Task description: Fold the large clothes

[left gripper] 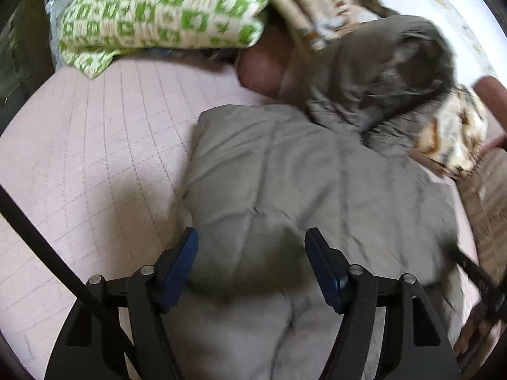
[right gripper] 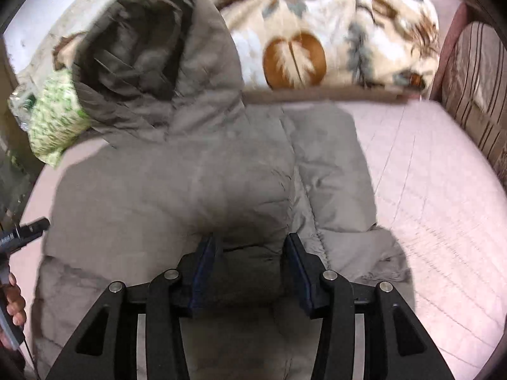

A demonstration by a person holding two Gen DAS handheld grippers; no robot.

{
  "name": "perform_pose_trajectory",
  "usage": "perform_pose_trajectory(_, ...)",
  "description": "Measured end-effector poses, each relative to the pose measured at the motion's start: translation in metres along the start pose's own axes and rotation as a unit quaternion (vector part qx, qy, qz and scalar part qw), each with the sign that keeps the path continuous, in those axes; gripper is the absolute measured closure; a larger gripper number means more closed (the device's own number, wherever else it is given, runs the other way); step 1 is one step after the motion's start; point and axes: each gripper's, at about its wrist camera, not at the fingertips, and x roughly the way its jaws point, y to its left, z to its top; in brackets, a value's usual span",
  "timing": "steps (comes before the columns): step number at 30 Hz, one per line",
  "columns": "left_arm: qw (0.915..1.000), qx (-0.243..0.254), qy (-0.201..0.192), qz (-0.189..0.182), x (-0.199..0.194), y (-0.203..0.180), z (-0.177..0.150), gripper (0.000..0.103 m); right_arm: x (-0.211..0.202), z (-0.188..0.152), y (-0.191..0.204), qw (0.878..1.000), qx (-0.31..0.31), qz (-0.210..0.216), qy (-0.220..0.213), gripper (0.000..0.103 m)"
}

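pink quilted bed fills both views, with a green patterned pillow and a leaf-print blanket piled at its far side. a grey puffer jacket lies spread on the bed, its hood pushed up against the pillow and blanket. left gripper hovers over the jacket with jaws apart and nothing pressed between them. right gripper has its jaws apart around a raised ridge of jacket fabric; whether the pads press on it i cannot tell. risks, as i judge them: slippery padded fabric could slide out of a shallow pinch, and the hood may snag the blanket when the fold begins, dragging it along.
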Motion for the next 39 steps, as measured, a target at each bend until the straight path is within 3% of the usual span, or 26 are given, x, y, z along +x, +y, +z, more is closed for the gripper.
perform_pose_trajectory(4, 0.9997, 0.021, 0.003, -0.012, -0.032, -0.001, -0.029, 0.034, -0.020, -0.004, 0.015, 1.000, -0.007, 0.023, -0.005, 0.054)
perform_pose_trajectory(7, 0.9993, 0.028, 0.024, 0.002, -0.039, 0.005, -0.058, 0.034, -0.025, -0.015, 0.035, 0.999, -0.042, 0.015, 0.004, 0.053)
perform_pose_trajectory(11, 0.9962, 0.021, 0.081, 0.026, -0.021, 0.014, -0.089, 0.034, -0.009, -0.035, 0.047, 0.997, -0.062, 0.000, 0.046, 0.053)
perform_pose_trajectory(13, 0.9955, 0.026, 0.079, 0.046, -0.028, 0.013, -0.098, 0.034, -0.007, -0.043, 0.044, 0.996, -0.056, 0.000, 0.064, 0.053)
perform_pose_trajectory(16, 0.9981, 0.024, 0.056, 0.008, -0.062, 0.008, -0.107, 0.034, -0.036, -0.055, 0.040, 0.998, -0.046, 0.018, 0.049, 0.053)
perform_pose_trajectory(23, 0.9986, 0.049, 0.020, -0.009, -0.130, 0.004, -0.154, 0.034, -0.114, -0.100, 0.037, 0.998, -0.040, 0.053, 0.001, 0.053)
perform_pose_trajectory(30, 0.9977, 0.008, 0.064, -0.021, -0.126, 0.025, -0.220, 0.034, -0.135, -0.167, 0.030, 0.997, -0.033, 0.063, 0.029, 0.053)
perform_pose_trajectory(34, 0.9975, 0.039, 0.059, -0.004, -0.123, 0.022, -0.229, 0.034, -0.109, -0.208, 0.023, 0.995, -0.033, 0.046, 0.086, 0.053)
perform_pose_trajectory(39, 0.9981, 0.006, 0.047, -0.040, -0.156, 0.045, -0.229, 0.034, -0.152, -0.207, -0.002, 0.997, 0.016, 0.072, 0.031, 0.050)
